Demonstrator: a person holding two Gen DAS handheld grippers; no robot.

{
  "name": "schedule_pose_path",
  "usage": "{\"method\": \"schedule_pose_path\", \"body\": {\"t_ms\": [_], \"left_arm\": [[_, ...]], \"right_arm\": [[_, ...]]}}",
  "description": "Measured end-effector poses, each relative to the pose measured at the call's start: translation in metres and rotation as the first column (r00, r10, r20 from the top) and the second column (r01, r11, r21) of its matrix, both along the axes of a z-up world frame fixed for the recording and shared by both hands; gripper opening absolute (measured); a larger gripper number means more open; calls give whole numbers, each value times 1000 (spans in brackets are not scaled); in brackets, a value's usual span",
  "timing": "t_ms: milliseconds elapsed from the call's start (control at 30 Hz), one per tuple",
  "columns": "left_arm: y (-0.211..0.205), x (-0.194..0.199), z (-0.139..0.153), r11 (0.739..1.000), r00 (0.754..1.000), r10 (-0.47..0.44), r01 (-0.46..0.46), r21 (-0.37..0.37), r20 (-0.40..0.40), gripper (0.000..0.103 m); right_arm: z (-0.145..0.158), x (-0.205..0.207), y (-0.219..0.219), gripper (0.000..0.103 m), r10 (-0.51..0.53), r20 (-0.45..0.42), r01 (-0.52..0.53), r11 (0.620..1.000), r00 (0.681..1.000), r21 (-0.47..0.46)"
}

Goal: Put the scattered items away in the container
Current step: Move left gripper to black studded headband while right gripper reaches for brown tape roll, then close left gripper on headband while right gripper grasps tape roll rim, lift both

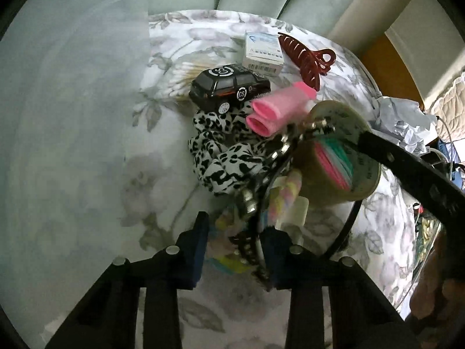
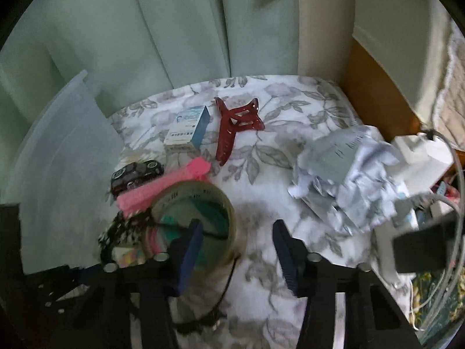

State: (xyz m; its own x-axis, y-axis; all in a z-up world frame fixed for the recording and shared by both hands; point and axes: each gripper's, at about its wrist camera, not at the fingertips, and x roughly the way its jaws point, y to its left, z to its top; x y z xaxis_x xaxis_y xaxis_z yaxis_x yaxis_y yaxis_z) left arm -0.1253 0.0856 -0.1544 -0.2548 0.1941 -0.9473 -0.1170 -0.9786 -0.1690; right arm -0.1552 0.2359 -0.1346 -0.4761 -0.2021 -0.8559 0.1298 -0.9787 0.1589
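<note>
Small items lie heaped on a floral bedspread (image 2: 290, 107). My left gripper (image 1: 238, 250) points down at the near end of the heap, shut on a dark toothed hair clip (image 1: 247, 250) beside pastel bits. Behind it lie a leopard scrunchie (image 1: 226, 157), pink rollers (image 1: 276, 107), a black toy car (image 1: 229, 90), a small white box (image 1: 263, 55) and a red claw clip (image 1: 305, 58). My right gripper (image 2: 237, 250) is open. Its left finger is inside the tape roll (image 2: 229, 203), while its right finger is outside and clear of the wall. A translucent container (image 2: 58, 145) stands at the left.
Crumpled paper (image 2: 343, 180) lies at the right of the bed, with cables and a white device (image 2: 418, 157) beyond the edge. A thin black headband (image 1: 348, 224) curves under the tape roll. Green curtains (image 2: 174, 29) hang behind.
</note>
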Motion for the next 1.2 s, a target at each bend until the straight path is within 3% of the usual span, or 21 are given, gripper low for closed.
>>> {"method": "schedule_pose_path", "body": {"t_ms": [100,167,267,733,1200], "left_arm": [[1,-6,-5,1000,1000,-3,3,-6,-2,32],[4,-8,-5,1000,1000,-10,10,-6,-11,25],[6,-8,-1,1000,999,-22,21,-16,-29,20],[0,9,15,998,1000,25,-26,53,9,17],[14,34,0,990,996,49,-58,128,75,16]], "right_arm": [[-9,-13,-3,36,-9,16,9,1000,1000,12],[-18,-21,-3,33,-18,43,17,1000,999,2],[-20,-23,-5,18,-10,52,11,1000,999,-20],[24,12,7,17,-68,-32,70,997,997,43],[56,57,33,17,-145,-75,149,987,987,59]]}}
